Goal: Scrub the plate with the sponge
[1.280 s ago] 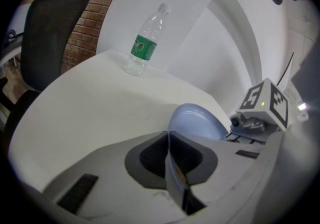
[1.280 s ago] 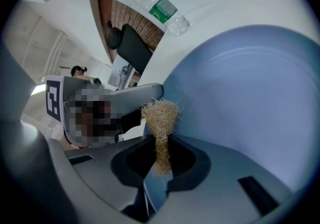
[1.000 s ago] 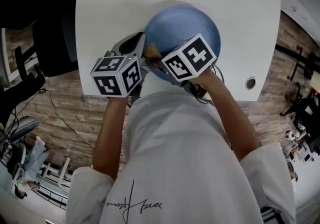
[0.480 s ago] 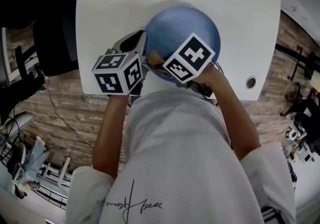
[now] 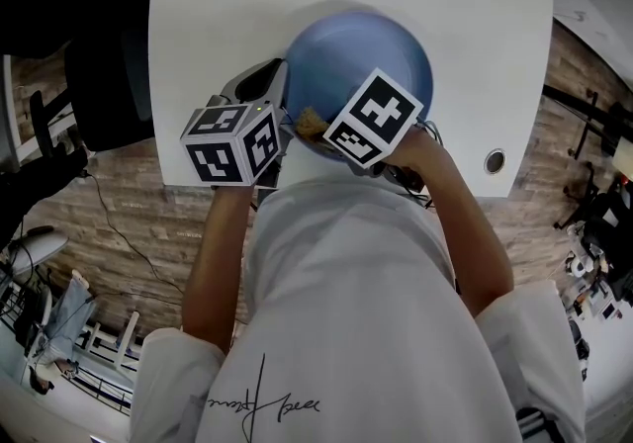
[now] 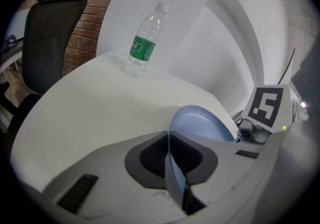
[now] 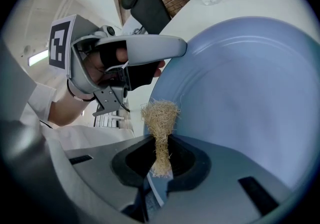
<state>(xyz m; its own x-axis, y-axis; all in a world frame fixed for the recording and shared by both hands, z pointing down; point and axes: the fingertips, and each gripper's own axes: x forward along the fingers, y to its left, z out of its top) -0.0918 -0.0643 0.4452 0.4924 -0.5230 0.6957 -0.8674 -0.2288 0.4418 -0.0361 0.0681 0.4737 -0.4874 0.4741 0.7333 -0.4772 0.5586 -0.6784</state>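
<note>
Right gripper [image 7: 159,160] clamped on sponge [image 7: 160,117], tuft against plate [image 7: 240,93] face; left gripper [image 6: 170,158] clamped on plate rim.

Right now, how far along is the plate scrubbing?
Done: left gripper clamps the blue plate by its rim; right gripper grips the fibrous sponge. In hand: the sponge's tuft sits against the plate's edge. Left: the scrubbing itself; no suds or dirt show progress.
</note>
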